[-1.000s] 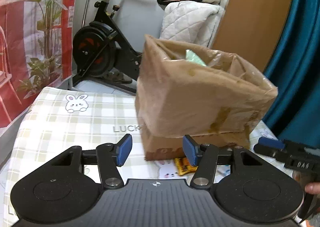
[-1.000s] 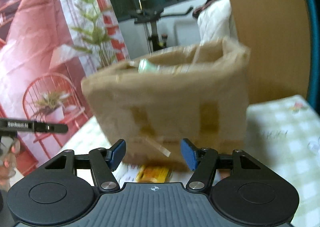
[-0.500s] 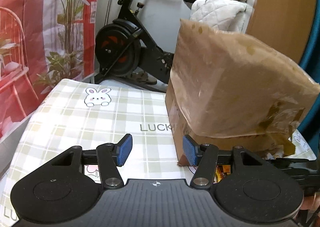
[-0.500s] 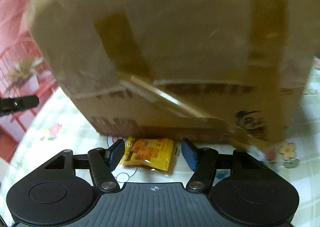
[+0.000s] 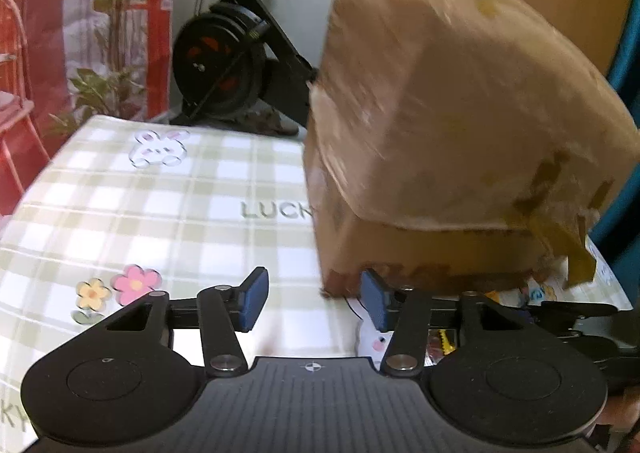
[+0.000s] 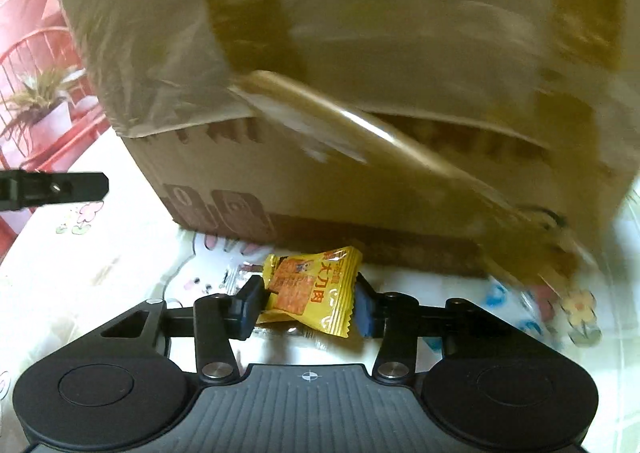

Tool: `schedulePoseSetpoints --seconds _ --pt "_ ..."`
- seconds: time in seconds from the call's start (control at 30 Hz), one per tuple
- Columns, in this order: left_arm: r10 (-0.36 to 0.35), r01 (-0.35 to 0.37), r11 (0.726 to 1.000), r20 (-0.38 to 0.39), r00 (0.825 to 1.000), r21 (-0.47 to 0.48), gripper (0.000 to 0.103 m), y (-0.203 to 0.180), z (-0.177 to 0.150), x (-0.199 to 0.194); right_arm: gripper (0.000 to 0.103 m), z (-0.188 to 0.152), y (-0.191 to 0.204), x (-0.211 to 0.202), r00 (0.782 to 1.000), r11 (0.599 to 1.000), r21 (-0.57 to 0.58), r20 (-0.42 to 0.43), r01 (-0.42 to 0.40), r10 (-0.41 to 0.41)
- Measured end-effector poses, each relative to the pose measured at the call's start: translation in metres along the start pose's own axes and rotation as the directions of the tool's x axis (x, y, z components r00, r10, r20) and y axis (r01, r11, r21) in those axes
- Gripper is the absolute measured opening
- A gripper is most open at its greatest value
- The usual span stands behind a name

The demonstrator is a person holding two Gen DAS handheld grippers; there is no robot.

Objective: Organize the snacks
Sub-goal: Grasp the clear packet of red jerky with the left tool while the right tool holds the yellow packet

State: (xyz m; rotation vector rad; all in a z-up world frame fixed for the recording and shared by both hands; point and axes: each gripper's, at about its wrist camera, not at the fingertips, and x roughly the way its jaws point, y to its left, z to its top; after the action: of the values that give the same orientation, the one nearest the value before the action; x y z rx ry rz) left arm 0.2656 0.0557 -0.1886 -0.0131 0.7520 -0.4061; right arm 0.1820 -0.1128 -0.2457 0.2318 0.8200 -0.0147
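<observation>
A checked tablecloth (image 5: 168, 209) covers the table. On it, far and to the right, stands a cardboard box (image 5: 432, 245) lined with a brown bag (image 5: 460, 101). The left gripper (image 5: 312, 299) hangs just near of the box's corner, its jaws apart and closing on nothing. The right gripper (image 6: 308, 299) has its jaws closing around a yellow snack packet (image 6: 310, 287), pads at the packet's two sides, just near of the box.

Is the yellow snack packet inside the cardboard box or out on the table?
Out: the yellow snack packet lies before the cardboard box.
</observation>
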Motion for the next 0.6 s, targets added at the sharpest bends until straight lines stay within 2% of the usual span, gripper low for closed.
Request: schedulePoseSetpoints --seconds 0.2,0.47,0.6 --pt "-0.051 0.054 0.997 -0.048 0.998 0.054 0.052 -0.032 -0.011 0.011 0.045 -0.027 -0.017 -0.026 1.0 1.0 -0.012 0.0 -0.015 0.015" --pt "-0.11 0.124 0.983 -0.105 0.988 0.137 0.052 -0.075 -0.023 0.026 0.048 -0.037 -0.051 -0.047 1.0 1.0 0.013 0.018 0.007 -0.007" --pt "-0.121 0.141 0.975 -0.122 0.985 0.17 0.052 -0.089 -0.026 0.037 0.053 -0.033 -0.076 -0.057 1.0 1.0 0.009 0.026 0.016 -0.016"
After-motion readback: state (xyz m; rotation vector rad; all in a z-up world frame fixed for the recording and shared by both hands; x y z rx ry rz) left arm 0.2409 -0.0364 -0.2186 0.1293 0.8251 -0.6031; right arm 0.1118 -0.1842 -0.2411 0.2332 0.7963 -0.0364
